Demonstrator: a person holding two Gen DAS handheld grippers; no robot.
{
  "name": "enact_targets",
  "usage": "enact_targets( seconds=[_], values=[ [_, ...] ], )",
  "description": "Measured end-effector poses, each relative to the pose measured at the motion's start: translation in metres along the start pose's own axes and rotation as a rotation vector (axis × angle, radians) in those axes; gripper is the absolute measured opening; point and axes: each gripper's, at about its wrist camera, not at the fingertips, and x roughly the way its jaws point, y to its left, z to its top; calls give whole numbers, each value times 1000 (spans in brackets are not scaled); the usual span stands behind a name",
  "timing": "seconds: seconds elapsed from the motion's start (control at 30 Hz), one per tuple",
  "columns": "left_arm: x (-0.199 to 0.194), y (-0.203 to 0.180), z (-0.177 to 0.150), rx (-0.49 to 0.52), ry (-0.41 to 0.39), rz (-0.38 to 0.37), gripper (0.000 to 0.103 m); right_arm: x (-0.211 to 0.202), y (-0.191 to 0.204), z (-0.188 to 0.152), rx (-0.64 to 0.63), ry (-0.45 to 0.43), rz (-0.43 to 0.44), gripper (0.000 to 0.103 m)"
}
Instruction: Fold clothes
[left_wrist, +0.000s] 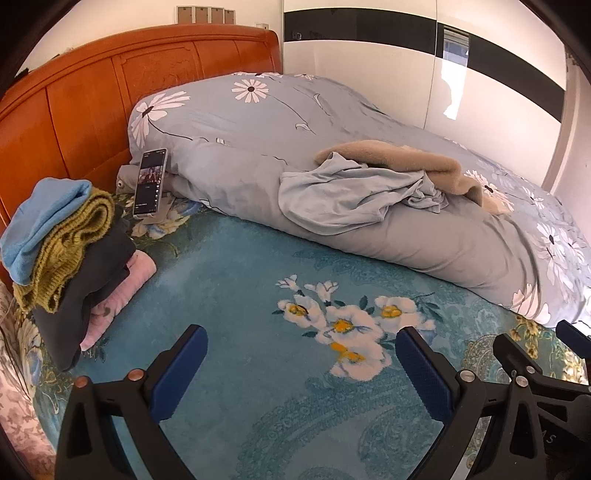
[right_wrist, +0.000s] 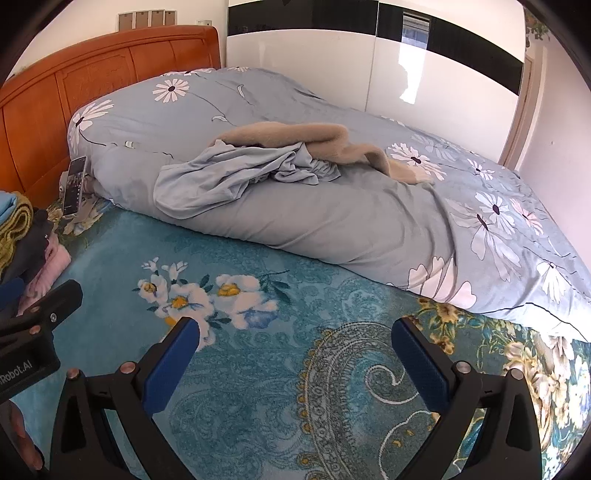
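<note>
Both tongs hover side by side over the teal flowered blanket (left_wrist: 236, 295), and both stand wide apart with nothing between their blue pads. The left gripper (left_wrist: 303, 350) has the white-and-yellow flower print just ahead of its fingers; the right gripper (right_wrist: 295, 343) hangs over a paisley swirl, and in its view the left tool's black body shows at the left edge. Ahead of both tongs, well apart from their tips, a rolled grey-blue duvet with white daisies (left_wrist: 332, 229) lies across the bed. On top of it sit the unfolded clothes — a crumpled pale blue garment (left_wrist: 354, 188) and, touching it on the far right side, a tan fleecy piece (left_wrist: 417, 158). Far to the left of the left gripper stands a stack of folded clothes (left_wrist: 70, 251): a light blue item on top, then an olive knit, a dark grey piece and a pink one at the bottom. Beyond the stack, a phone (left_wrist: 149, 182) with its screen lit leans upright against the duvet's end, near the orange wooden headboard (left_wrist: 92, 99). Behind the bed stands a glossy white wardrobe with a black band (left_wrist: 406, 55).
</note>
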Motion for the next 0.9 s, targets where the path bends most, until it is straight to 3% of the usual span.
enact_targets(
  seconds=[0.33, 0.5, 0.63, 0.7, 0.87, 0.9],
  values=[
    [21, 23, 30, -17, -25, 6, 103, 52, -4, 70, 34, -28, -35, 103],
    [25, 36, 36, -12, -40, 30, 103, 102, 16, 131, 50, -27, 40, 103],
    [31, 50, 37, -44, -34, 37, 103, 152, 45, 171, 62, 44, 122, 102],
    [32, 56, 36, -68, -24, 31, 103, 179, 61, 179, 88, 104, 146, 97],
    [28, 72, 34, -91, -22, 36, 103, 250, 56, 168, 369, 341, 124, 50],
    [28, 75, 34, -103, -19, 33, 103, 256, 50, 163, 457, 358, 154, 47]
  ],
)
